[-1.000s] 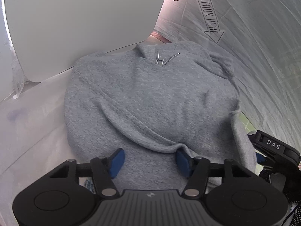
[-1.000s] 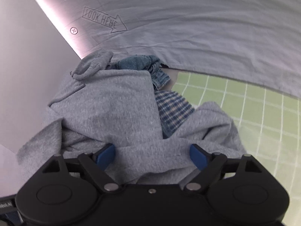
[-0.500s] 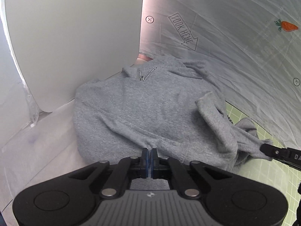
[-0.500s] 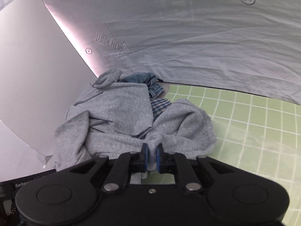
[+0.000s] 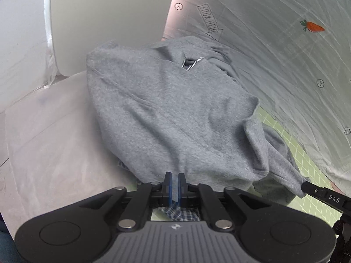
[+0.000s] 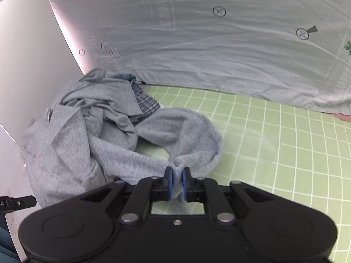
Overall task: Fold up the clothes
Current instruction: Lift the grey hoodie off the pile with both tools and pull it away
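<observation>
Grey zip-neck sweatshirt (image 5: 175, 114), rumpled, front up, hem lifted, over blue checked garment (image 6: 148, 107) and denim (image 6: 128, 77)

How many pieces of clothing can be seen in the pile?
3: grey sweatshirt on top, checked garment under it, blue denim piece behind, by the backdrop. More may be hidden beneath.

Left wrist view: mounted just behind the left gripper (image 5: 174, 184), looking forward and steeply down along its fingers, close over the grey sweatshirt (image 5: 166, 118); white sheet backdrop (image 5: 274, 50) fills upper right. The right gripper (image 5: 303, 186) pokes in at the right edge.

Right wrist view: same mounting behind the right gripper (image 6: 177, 182), angled down across the green grid mat (image 6: 274, 140), backdrop (image 6: 219, 54) ahead. The left gripper (image 6: 33, 200) shows at its left edge.

Shared: the sweatshirt (image 6: 92, 144), the mat (image 5: 307, 164), the "LOOK HERE" arrow (image 5: 209, 22) (image 6: 105, 46).
</observation>
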{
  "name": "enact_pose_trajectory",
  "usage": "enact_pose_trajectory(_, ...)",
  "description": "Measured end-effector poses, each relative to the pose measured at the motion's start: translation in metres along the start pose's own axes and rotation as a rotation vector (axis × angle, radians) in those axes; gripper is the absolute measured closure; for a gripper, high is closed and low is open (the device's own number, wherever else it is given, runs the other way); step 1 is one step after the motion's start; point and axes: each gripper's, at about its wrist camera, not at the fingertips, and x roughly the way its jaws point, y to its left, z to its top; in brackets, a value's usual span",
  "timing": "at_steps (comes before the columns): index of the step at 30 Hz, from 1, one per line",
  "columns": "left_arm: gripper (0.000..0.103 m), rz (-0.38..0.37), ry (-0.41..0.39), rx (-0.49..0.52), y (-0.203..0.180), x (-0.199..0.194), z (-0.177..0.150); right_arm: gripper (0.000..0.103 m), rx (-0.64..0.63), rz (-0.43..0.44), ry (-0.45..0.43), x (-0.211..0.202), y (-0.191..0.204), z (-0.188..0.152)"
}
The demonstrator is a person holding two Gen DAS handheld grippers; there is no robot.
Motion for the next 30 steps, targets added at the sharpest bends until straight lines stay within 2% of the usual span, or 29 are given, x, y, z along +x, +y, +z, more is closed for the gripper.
enact_pose_trajectory(1, 0.069, 0.019, -0.014, -0.013, 0.005, 0.000, 0.005, 0.091, -0.012, -0.001, 0.001, 0.003, 0.003, 0.002)
enact_pose_trajectory(2, 0.062, 0.039, -0.027, -0.031, 0.009, 0.003, 0.011, 0.089, -0.020, -0.004, 0.002, 0.007, 0.005, 0.004)
enact_pose_trajectory(3, 0.051, 0.061, -0.039, -0.051, 0.014, 0.007, 0.018, 0.079, -0.023, -0.007, 0.003, 0.012, 0.007, 0.007)
enact_pose_trajectory(4, 0.041, 0.075, -0.044, -0.068, 0.019, 0.012, 0.025, 0.074, -0.022, -0.007, 0.004, 0.018, 0.009, 0.012)
enact_pose_trajectory(5, 0.038, 0.088, -0.046, -0.085, 0.024, 0.017, 0.032, 0.064, -0.019, -0.008, 0.003, 0.023, 0.010, 0.017)
enact_pose_trajectory(7, 0.036, 0.109, -0.035, -0.113, 0.032, 0.032, 0.045, 0.060, -0.012, -0.004, 0.002, 0.036, 0.015, 0.027)
enact_pose_trajectory(12, 0.034, 0.145, 0.000, -0.175, 0.053, 0.070, 0.071, 0.041, -0.019, 0.034, 0.015, 0.081, 0.028, 0.052)
enact_pose_trajectory(16, 0.024, 0.143, 0.004, -0.193, 0.065, 0.089, 0.084, 0.037, -0.068, 0.064, 0.073, 0.124, 0.046, 0.064)
enact_pose_trajectory(20, 0.023, 0.110, 0.017, -0.209, 0.075, 0.105, 0.093, 0.035, -0.096, 0.093, 0.104, 0.157, 0.061, 0.074)
enact_pose_trajectory(22, 0.017, 0.102, 0.026, -0.227, 0.080, 0.113, 0.096, 0.031, -0.105, 0.090, 0.100, 0.166, 0.068, 0.081)
enact_pose_trajectory(24, 0.014, 0.094, 0.033, -0.268, 0.086, 0.119, 0.097, 0.023, -0.131, 0.078, 0.087, 0.173, 0.073, 0.086)
enact_pose_trajectory(27, 0.016, 0.053, 0.037, -0.341, 0.092, 0.123, 0.095, 0.020, -0.155, 0.074, 0.077, 0.181, 0.076, 0.091)
enact_pose_trajectory(29, 0.030, 0.020, 0.038, -0.384, 0.095, 0.124, 0.094, 0.023, -0.160, 0.098, 0.074, 0.182, 0.075, 0.091)
enact_pose_trajectory(30, 0.049, 0.018, 0.032, -0.381, 0.092, 0.122, 0.094, 0.034, -0.160, 0.122, 0.071, 0.181, 0.074, 0.090)
